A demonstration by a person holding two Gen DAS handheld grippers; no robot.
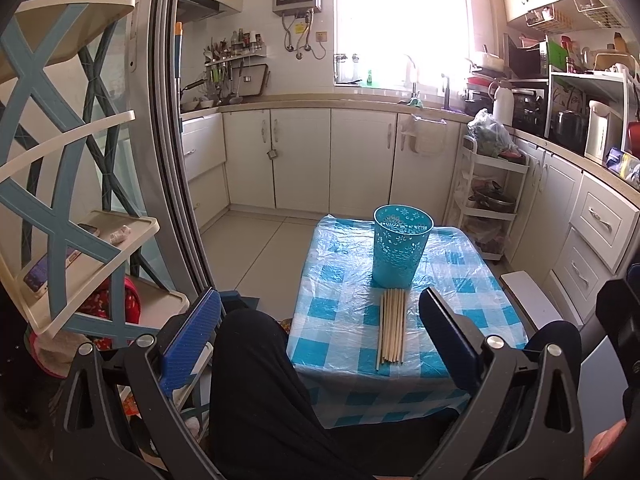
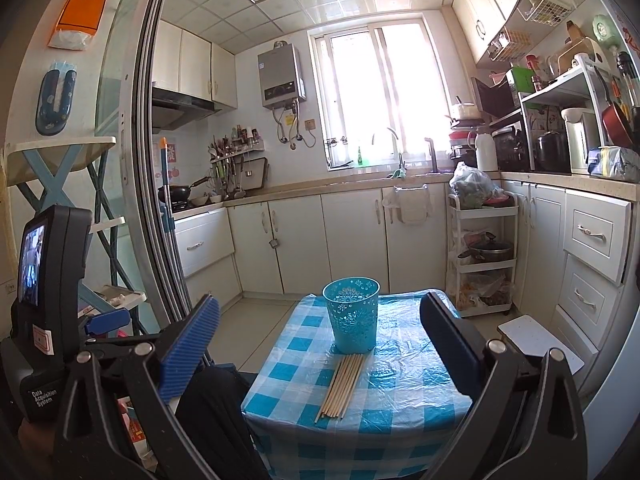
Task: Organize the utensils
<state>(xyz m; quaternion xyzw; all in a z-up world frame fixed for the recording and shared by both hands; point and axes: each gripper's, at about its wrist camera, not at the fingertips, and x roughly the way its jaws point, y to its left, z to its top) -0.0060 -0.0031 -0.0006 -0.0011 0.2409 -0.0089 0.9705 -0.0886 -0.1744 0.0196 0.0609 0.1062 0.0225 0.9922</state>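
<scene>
A bundle of several wooden chopsticks point(image 1: 392, 326) lies on a small table with a blue-and-white checked cloth point(image 1: 340, 320), just in front of an upright blue perforated plastic holder point(image 1: 401, 250). My left gripper point(image 1: 320, 300) is open and empty, held back from the table above my dark-clothed knee. In the right wrist view the chopsticks point(image 2: 345, 387) lie in front of the holder point(image 2: 352, 314) on the cloth point(image 2: 400, 420). My right gripper point(image 2: 320, 308) is open and empty, also short of the table's near edge.
A blue-and-cream shelf rack point(image 1: 68, 200) with a phone stands at the left by a sliding door frame point(image 1: 172, 160). A white trolley point(image 1: 492, 200) and white cabinets point(image 2: 592, 260) are at the right. A white stool point(image 2: 536, 342) sits by the table.
</scene>
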